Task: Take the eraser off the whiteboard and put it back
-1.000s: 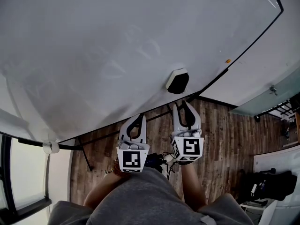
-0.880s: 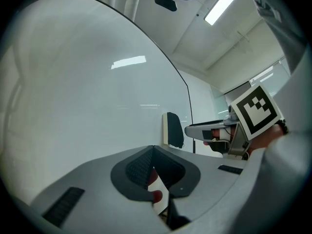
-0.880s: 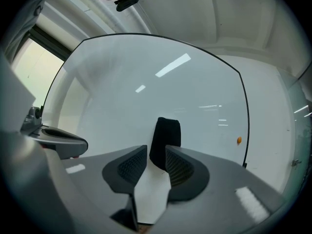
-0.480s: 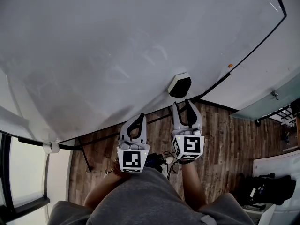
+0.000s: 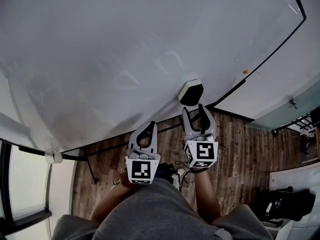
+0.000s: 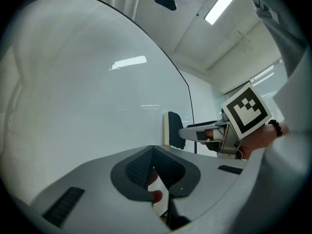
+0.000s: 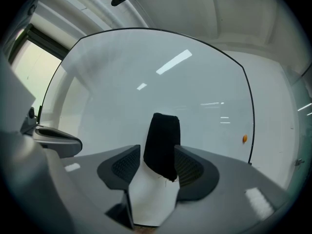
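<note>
2 tools: left gripper (image 5: 149,126) closed, right gripper (image 5: 193,110) jaws opening around eraser (image 5: 191,93) on whiteboard (image 5: 125,44).

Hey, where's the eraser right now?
In the head view the eraser sits on the whiteboard near its lower edge, right of centre, just ahead of the right gripper, whose fingers are opening around it.

The left gripper (image 6: 152,152) had its jaws closed together with nothing between them. Ahead, the eraser (image 6: 174,129) clung to the whiteboard (image 6: 87,106). From the eraser's right came the right gripper (image 6: 195,132), its jaws opening around the eraser's dark back. A ceiling light (image 6: 222,5) glowed high above the eraser.
</note>
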`<state>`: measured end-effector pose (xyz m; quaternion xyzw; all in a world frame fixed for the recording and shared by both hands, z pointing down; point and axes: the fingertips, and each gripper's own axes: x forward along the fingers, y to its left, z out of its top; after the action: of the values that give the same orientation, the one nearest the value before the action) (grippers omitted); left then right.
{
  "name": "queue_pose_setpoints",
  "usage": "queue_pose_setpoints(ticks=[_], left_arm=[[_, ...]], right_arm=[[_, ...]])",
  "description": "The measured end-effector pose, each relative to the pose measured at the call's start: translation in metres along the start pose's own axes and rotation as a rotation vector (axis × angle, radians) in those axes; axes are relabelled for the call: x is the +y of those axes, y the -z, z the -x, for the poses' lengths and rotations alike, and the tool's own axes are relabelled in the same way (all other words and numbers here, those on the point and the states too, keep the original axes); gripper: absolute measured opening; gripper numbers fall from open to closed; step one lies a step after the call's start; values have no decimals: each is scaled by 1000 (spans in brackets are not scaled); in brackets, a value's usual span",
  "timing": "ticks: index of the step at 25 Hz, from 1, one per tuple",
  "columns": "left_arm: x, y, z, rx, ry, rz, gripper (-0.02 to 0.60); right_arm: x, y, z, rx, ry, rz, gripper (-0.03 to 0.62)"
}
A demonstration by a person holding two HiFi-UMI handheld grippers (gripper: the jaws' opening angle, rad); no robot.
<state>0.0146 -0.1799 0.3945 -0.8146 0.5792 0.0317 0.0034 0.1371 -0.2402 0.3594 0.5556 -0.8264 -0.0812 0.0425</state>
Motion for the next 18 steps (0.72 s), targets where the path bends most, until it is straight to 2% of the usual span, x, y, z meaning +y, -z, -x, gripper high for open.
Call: queue_pose_setpoints(ticks=[18], left_arm=[[11, 2, -8, 4, -32, 0, 6]], right_arm=[[-6, 2, -24, 9, -1, -14, 256]])
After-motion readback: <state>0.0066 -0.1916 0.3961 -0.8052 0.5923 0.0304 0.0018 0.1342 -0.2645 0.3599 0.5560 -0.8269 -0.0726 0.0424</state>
